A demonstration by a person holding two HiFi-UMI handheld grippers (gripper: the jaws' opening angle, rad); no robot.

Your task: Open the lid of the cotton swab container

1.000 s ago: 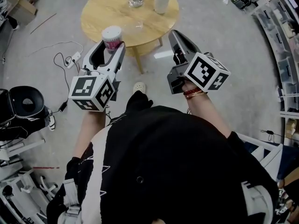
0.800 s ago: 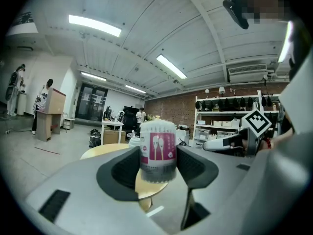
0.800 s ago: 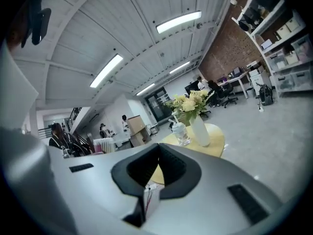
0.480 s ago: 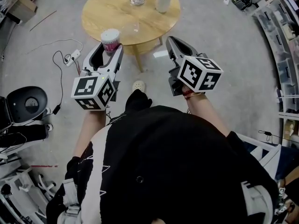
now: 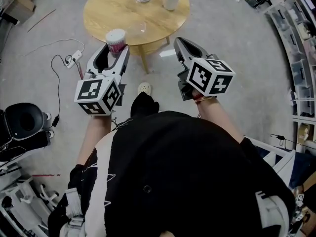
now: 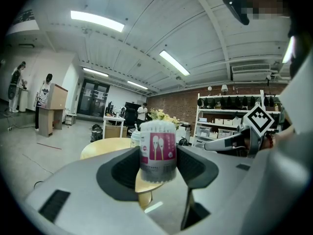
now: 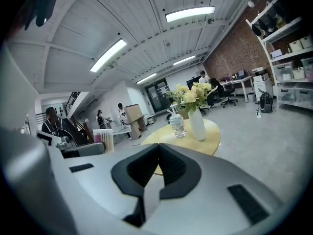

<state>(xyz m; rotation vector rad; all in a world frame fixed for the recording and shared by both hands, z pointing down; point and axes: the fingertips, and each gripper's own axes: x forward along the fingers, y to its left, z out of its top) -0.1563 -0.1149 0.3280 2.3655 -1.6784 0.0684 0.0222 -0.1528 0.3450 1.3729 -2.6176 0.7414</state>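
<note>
1. Holding the cotton swab container (image 6: pixel 157 151) is done by the left gripper (image 5: pixel 116 54), and its jaws are pressed on both sides of the tub.
2. The container is held upright in the air, and its lid (image 5: pixel 116 34) is seen on top, closed.
3. The right gripper (image 7: pixel 158 153) is clenched tight, and nothing is held in it.
4. It is held beside the left gripper, apart from the container.
5. A round wooden table (image 5: pixel 106 11) is seen just past both grippers.
6. A white vase (image 7: pixel 197 124) with flowers and a clear cup (image 7: pixel 177 125) are set on the table's far side.
</note>
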